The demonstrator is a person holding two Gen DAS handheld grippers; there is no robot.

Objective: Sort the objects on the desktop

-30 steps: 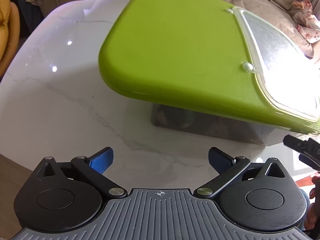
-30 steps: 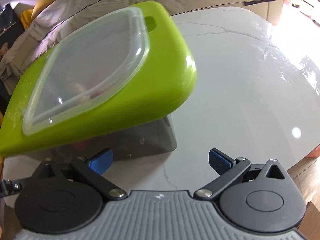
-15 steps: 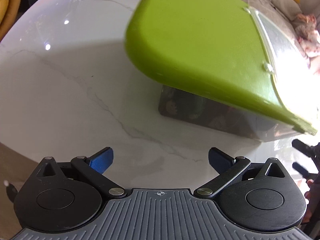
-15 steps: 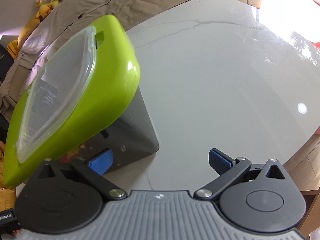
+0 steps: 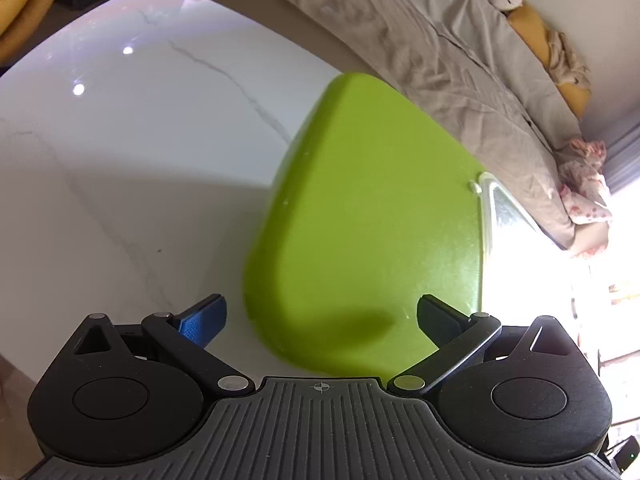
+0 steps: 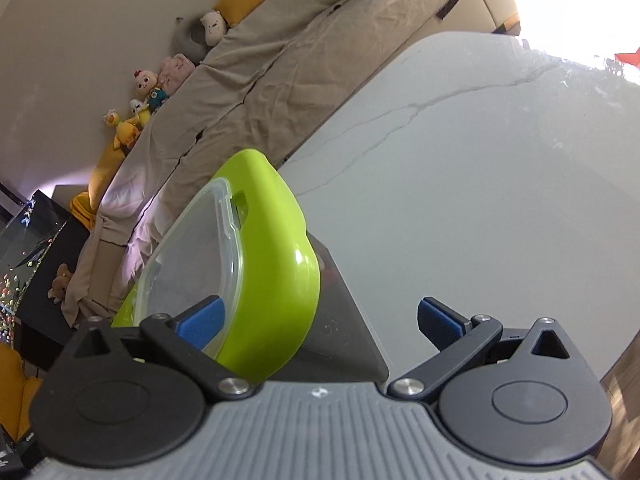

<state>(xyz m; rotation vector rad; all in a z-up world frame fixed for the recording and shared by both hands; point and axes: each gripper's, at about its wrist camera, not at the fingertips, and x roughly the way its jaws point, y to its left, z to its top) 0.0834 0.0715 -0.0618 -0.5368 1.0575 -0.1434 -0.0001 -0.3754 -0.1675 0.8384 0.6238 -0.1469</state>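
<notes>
A lime-green box lid (image 5: 368, 216) with a clear plastic window (image 5: 508, 208) sits on a dark grey storage box (image 6: 340, 320) on the white marble table (image 5: 120, 168). In the right wrist view the green lid (image 6: 276, 280) and its window (image 6: 192, 268) are at lower left. My left gripper (image 5: 320, 320) is open, its fingers on either side of the lid's near corner, not gripping it. My right gripper (image 6: 320, 320) is open and empty, just in front of the lid's right edge and the box.
A sofa under a beige cover (image 5: 460, 64) runs along the far side of the table, with soft toys (image 6: 156, 88) on its back. A dark fish tank (image 6: 28, 248) stands at far left. The table's wooden-floor edge (image 6: 624, 368) is at right.
Both grippers have tilted up and moved closer to the green lid. It now fills the space between the left fingers. The sofa and wall have come into view.
</notes>
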